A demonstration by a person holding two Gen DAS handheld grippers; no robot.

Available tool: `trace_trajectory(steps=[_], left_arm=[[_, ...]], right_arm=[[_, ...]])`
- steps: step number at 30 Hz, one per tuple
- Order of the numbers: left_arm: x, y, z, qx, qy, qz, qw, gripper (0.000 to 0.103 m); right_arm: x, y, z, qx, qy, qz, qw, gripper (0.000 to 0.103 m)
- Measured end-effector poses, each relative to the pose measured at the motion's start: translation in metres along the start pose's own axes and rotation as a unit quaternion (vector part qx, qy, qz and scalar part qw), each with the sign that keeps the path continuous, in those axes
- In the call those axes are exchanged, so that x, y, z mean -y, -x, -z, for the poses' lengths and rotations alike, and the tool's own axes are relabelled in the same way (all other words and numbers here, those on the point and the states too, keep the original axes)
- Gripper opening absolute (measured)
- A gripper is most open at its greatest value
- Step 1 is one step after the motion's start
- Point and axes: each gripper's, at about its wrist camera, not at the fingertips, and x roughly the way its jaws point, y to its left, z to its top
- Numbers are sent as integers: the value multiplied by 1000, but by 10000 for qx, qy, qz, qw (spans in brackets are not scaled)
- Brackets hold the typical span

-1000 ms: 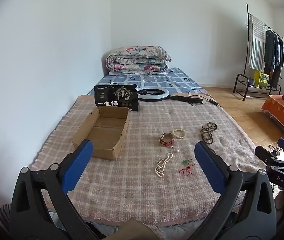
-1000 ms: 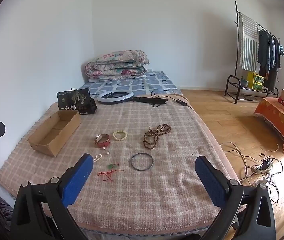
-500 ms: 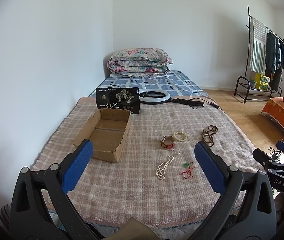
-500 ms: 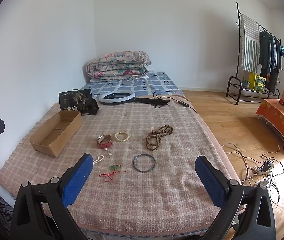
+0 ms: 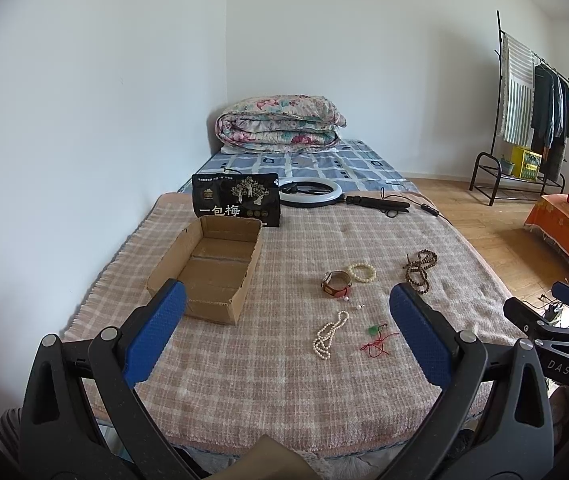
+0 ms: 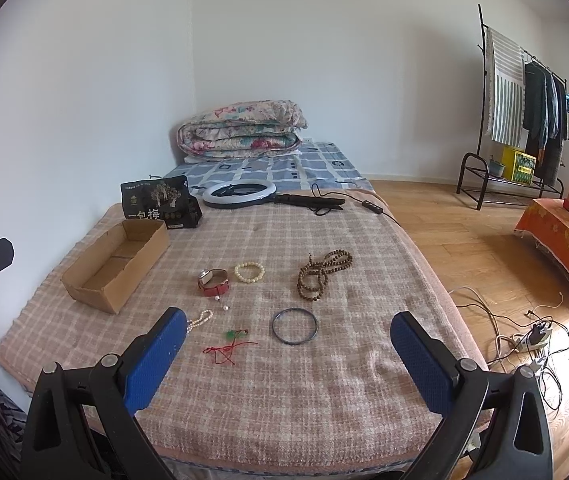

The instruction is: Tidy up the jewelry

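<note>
Left wrist view: a bed covered by a pink plaid blanket (image 5: 268, 380) fills the frame, with an open brown box (image 5: 210, 268) at 10 o'clock, empty, its long axis running from 7 to 1 o'clock. A black bag (image 5: 236, 204) stands just behind the box. Both grippers hover above the near edge of the bed with nothing between their blue pads: the left gripper (image 5: 286, 338) has its jaws spread wide, and so does the right gripper (image 6: 288, 358).

Right wrist view: the jewelry lies loose on the blanket at centre, well apart from the box. A string of brown beads (image 6: 320, 274) is bunched in a loop stretched from 7 to 1 o'clock. A dark bangle (image 6: 295, 326) lies flat, at 6 o'clock from the beads. A red-strapped watch (image 6: 213, 282) sits curled on its side, with a cream bead bracelet (image 6: 249, 272) just beside it at 2 o'clock. A pearl necklace (image 5: 329, 334) lies doubled, pointing from 7 to 1 o'clock. A tangled red cord (image 6: 228, 346) carries a small green pendant. Two tiny pearls (image 6: 221, 303) lie near the watch.
</note>
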Motion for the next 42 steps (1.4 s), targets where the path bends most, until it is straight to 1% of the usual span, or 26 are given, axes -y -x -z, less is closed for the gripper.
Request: trace_trajectory(steps=[3, 14, 16, 42], left_arm=[[-4, -5, 1, -9, 14, 11, 10000, 103], [2, 2, -1, 15, 29, -10, 10000, 103], [-5, -7, -1, -10, 16, 10, 10000, 103], [-5, -7, 1, -18, 34, 13, 10000, 103]], right_arm=[[-1, -2, 0, -13, 12, -14, 10000, 103], [-6, -5, 0, -34, 22, -53, 10000, 103], [-6, -5, -1, -33, 22, -52, 10000, 103], [-10, -9, -2, -79, 10, -82, 9999, 103]])
